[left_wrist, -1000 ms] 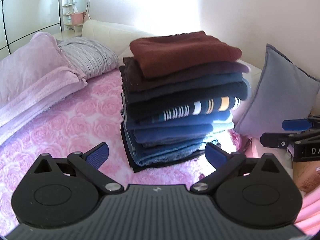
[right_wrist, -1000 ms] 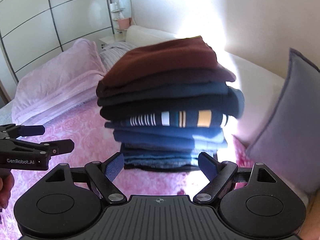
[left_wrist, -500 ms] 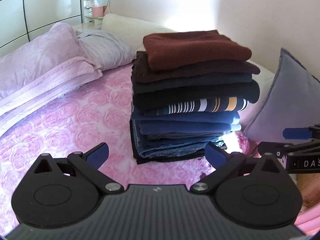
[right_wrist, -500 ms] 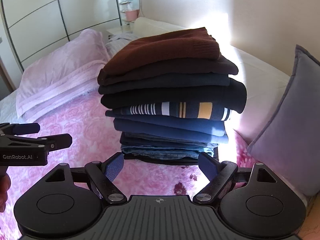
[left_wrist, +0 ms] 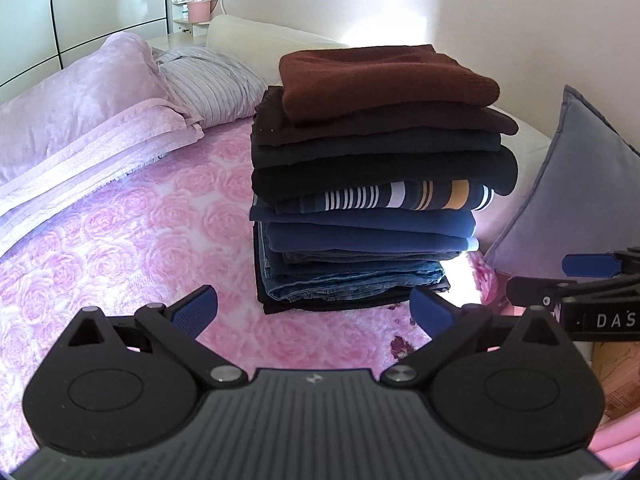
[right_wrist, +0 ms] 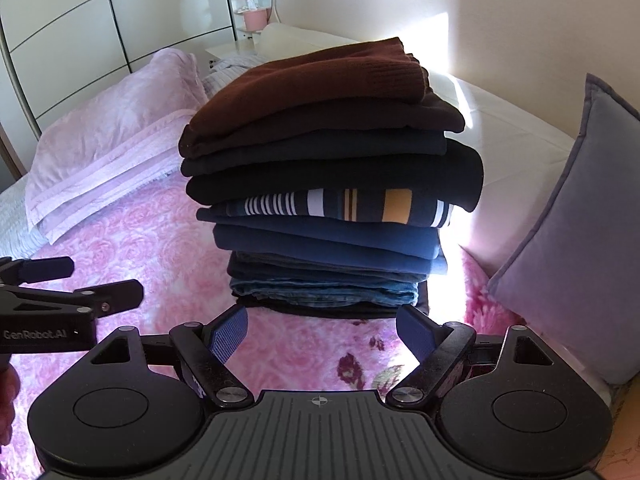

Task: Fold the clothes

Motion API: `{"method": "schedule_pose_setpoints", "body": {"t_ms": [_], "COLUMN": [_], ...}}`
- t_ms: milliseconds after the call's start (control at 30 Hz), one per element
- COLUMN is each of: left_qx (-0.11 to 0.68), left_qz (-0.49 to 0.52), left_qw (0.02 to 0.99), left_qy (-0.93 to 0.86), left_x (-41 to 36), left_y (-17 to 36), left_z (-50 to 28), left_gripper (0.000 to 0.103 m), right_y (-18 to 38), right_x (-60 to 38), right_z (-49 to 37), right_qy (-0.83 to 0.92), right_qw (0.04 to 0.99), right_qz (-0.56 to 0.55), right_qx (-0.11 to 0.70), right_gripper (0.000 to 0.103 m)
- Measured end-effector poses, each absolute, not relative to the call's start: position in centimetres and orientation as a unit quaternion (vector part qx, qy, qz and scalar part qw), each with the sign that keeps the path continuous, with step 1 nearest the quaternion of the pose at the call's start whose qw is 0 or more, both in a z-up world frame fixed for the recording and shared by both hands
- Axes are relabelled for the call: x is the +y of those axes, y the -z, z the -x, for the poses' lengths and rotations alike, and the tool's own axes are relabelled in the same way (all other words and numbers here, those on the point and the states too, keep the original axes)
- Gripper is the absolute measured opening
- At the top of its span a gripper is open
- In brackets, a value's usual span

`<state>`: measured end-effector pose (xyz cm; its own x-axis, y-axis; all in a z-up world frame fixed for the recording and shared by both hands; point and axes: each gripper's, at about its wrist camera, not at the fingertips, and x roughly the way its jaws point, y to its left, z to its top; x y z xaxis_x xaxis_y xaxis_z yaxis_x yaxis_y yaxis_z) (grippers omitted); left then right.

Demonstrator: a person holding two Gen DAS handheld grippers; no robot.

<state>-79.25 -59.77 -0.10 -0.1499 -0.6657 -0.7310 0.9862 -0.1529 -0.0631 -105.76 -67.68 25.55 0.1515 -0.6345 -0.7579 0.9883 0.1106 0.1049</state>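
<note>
Left wrist view | left tongs (left_wrist: pixel 314 308) released, empty | right tongs (right_wrist: pixel 322 330) released, empty | stack of folded clothes (left_wrist: pixel 376 184) centred on bed (left_wrist: pixel 120 240), pink rose cover | pillows (left_wrist: pixel 80 120) far left | grey cushion (left_wrist: pixel 560 192) right | white wall behind.

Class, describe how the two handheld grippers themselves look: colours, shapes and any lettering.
Both the left gripper and right gripper are matt black, with a ribbed grey centre plate, two rounded housings, silver pivot pins and blue textured finger pads. Side lettering reads "GenRobot.AI" on the left, "DAS" on the right.
</note>
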Motion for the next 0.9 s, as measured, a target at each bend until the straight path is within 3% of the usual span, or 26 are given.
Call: {"method": "schedule_pose_setpoints", "body": {"t_ms": [900], "left_qx": [0.296], "left_qz": [-0.282], "left_qw": [0.584], "left_qy": [0.701], "left_x": [-60.8], "left_y": [1.3], "left_z": [80.8], "left_gripper": [0.101], "right_y": [-25.0], "right_x": [-68.0], "right_z": [106.7], "right_qy": [0.585], "right_qw": [0.686], "right_qz": [-0.314], "right_qx": [0.296], "right_gripper": [0.084]}}
